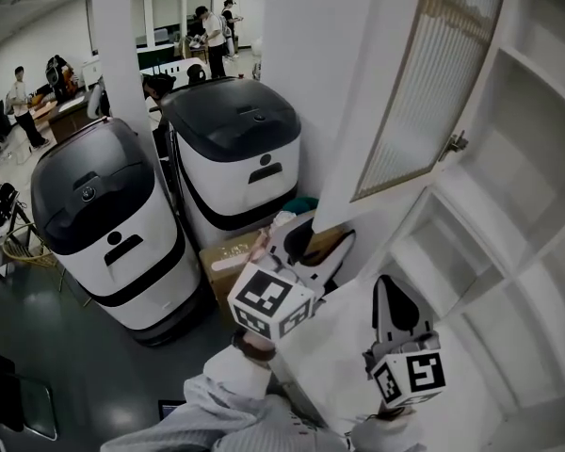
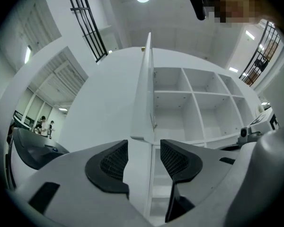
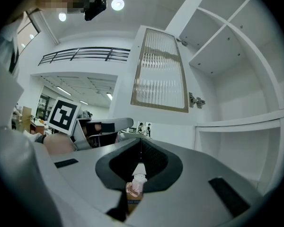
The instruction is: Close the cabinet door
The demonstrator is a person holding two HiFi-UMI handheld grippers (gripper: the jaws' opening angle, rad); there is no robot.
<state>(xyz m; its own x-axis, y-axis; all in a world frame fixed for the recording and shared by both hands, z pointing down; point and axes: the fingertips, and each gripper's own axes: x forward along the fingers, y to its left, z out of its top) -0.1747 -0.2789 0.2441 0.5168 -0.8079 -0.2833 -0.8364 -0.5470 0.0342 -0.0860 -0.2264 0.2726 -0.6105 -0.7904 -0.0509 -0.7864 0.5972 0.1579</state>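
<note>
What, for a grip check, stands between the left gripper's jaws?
Left gripper view: a white panel edge, just below the cabinet door, stands between the left gripper's parted jaws.

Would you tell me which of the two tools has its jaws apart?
The left tool, astride the edge of the white cabinet door; the right tool is shut.

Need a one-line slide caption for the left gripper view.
Left gripper, jaws apart, with the open cabinet door edge-on between them and white shelves behind.
</note>
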